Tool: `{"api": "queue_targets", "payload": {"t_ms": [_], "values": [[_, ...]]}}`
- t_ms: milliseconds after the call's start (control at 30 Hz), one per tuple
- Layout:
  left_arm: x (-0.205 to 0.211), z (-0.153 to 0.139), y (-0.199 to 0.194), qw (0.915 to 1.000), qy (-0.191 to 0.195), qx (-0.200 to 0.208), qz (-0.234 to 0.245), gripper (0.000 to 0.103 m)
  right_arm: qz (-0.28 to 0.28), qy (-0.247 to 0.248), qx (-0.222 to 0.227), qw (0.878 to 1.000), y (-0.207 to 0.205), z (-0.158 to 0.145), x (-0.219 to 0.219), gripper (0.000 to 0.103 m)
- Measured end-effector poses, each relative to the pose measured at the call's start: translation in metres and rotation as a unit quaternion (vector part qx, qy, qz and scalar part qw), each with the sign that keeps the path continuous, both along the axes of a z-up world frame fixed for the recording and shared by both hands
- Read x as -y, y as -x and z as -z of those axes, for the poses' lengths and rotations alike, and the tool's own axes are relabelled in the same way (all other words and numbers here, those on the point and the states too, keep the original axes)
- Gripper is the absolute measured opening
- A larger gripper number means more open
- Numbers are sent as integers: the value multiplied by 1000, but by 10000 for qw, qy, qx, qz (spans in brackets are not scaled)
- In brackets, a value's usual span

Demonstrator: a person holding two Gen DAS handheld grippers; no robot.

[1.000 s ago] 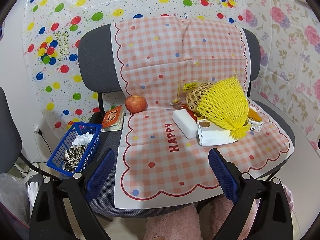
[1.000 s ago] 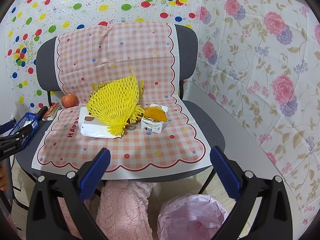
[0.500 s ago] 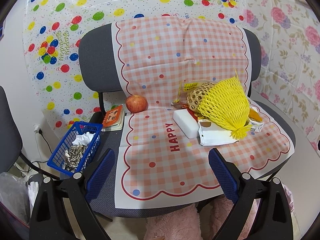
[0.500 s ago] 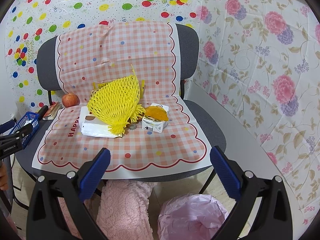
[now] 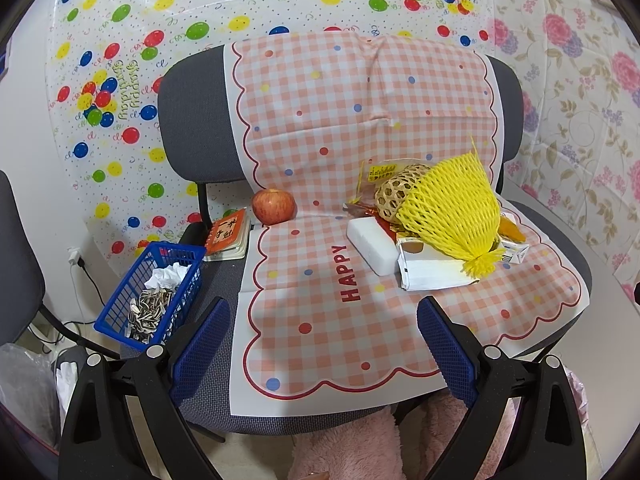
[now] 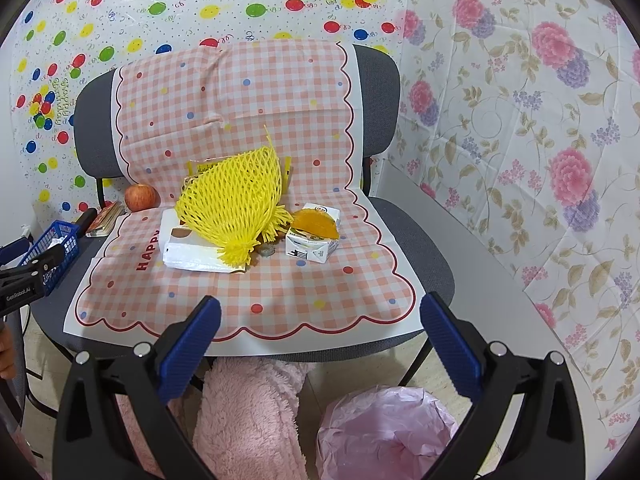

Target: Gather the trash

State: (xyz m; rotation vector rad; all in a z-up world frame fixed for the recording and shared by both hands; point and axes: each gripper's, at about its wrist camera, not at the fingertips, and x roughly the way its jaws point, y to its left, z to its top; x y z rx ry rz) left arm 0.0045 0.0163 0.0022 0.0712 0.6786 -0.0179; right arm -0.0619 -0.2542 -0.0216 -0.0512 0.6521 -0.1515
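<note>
Trash lies in one heap on the seat of a grey chair (image 6: 416,240), on a pink checked cloth (image 5: 320,320) with the word HAPPY. On top is a yellow foam net (image 6: 234,208); it rests on a white paper box (image 6: 188,252). Just beside it stands a small carton (image 6: 312,240) with an orange peel (image 6: 316,220) on it. A white foam block (image 5: 370,246) touches the box on the other side. An apple (image 5: 274,206) sits well apart, near the backrest. A blue basket (image 5: 148,292) with seed shells stands at the seat's edge. Left tongs (image 5: 324,338) and right tongs (image 6: 320,338) are both spread wide and hold nothing. A bin with a pink bag (image 6: 384,428) stands on the floor below the chair.
</note>
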Motion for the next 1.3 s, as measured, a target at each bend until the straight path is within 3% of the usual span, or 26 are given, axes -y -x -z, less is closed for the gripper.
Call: {"api": "queue_targets", "payload": {"t_ms": [1067, 1300], "values": [[-13, 3, -3, 10000, -10, -66, -29, 94, -58, 37, -23, 10000, -5, 7, -4, 97], [-9, 17, -26, 9994, -144, -238, -227, 94, -564, -68, 77, 9984, -34, 18, -4, 97]]}}
